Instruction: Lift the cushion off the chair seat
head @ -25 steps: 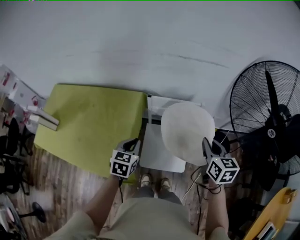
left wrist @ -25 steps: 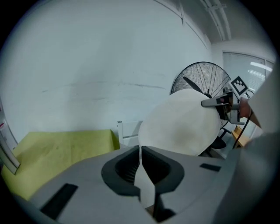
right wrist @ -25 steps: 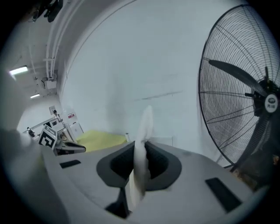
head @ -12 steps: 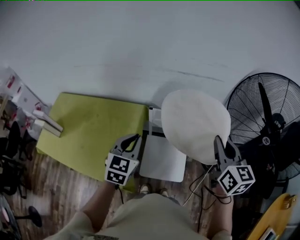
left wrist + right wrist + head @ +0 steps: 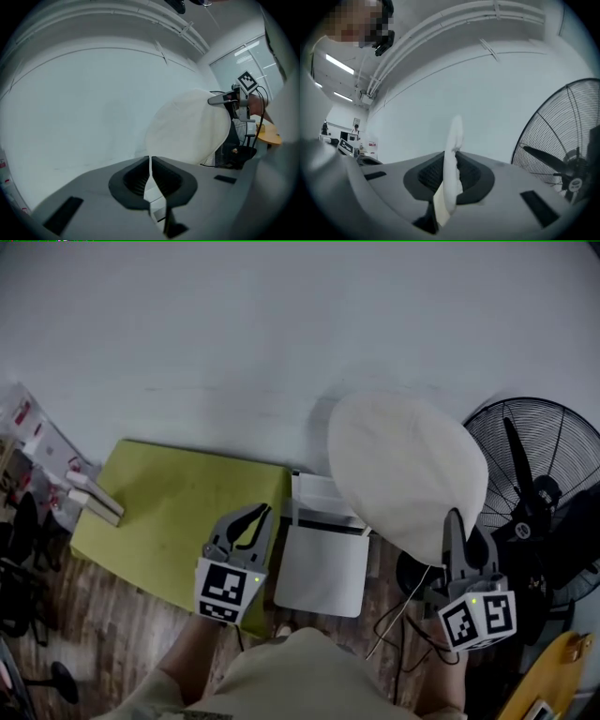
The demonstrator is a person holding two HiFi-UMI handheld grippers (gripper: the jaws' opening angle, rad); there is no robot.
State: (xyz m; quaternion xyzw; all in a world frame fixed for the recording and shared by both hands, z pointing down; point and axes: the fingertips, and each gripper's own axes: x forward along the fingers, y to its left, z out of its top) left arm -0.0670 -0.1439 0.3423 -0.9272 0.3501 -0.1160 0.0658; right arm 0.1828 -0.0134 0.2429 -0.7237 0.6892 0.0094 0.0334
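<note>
The cushion [image 5: 403,474] hangs above and right of the chair seat [image 5: 323,568]; a fan [image 5: 539,493] stands right, a table [image 5: 178,507] left, perhaps touching the seat.

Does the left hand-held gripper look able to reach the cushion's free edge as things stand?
Probably yes: the cushion hangs from the right hand-held gripper, and nothing stands between it and the left hand-held gripper, whose jaws are shut.

Grey left gripper [image 5: 266,513], right gripper [image 5: 457,518] (black-and-white marker cubes [image 5: 223,590]); beige clothing [image 5: 300,681].

The cushion [image 5: 403,474] covers part of the fan [image 5: 541,491], whose right side the frame edge cuts off
</note>
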